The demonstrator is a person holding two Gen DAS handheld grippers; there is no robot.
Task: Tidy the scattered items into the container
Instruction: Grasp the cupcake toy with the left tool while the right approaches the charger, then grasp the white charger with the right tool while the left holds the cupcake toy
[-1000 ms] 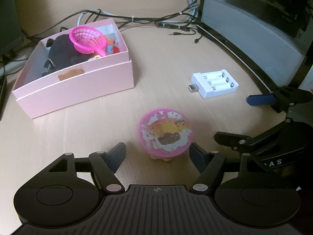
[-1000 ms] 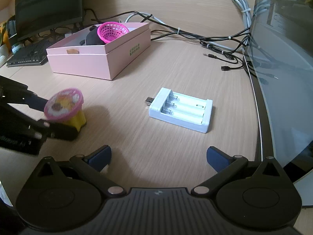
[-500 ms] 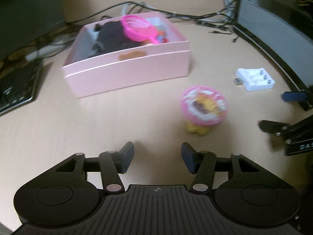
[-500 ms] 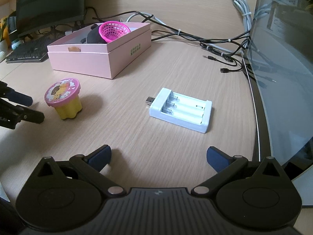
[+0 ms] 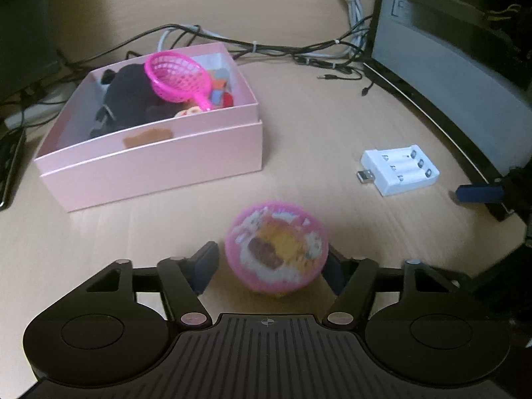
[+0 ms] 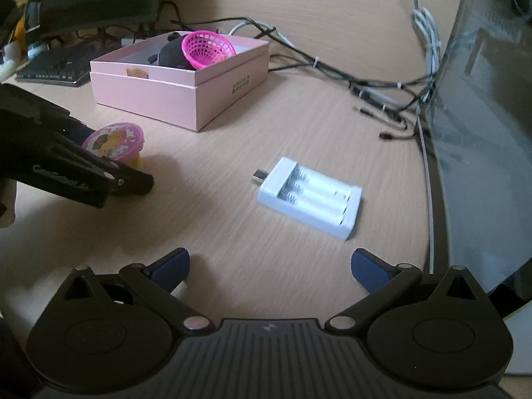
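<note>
Left wrist view, risks: we find the left gripper [image 5: 271,261] fingers spread around, apparently not yet pinching, the small yellow tub with round pink pictured lid [image 5: 276,249] on the tabletop [image 5: 316,126]; closing off-centre could tip it. Pink cardboard box [image 5: 159,163]: dark plush, magenta mesh basket [image 5: 178,76], small toys. White battery charger [image 6: 309,196]: lies ahead of the right gripper [image 6: 271,266], fingers wide apart.

The pink-lidded toy cup [image 5: 276,249] is motion-blurred in the left wrist view, so its lid picture cannot be made out, and the lid hides its yellow base and most of one fingertip [image 5: 333,267] of the left gripper [image 5: 271,264]. Inside the pink box [image 5: 159,163], a dark plush [image 5: 133,99] and pink mesh basket [image 5: 178,76] cover smaller items too small to identify. The monitor [image 6: 482,116] is cut off by the frame edge.
</note>
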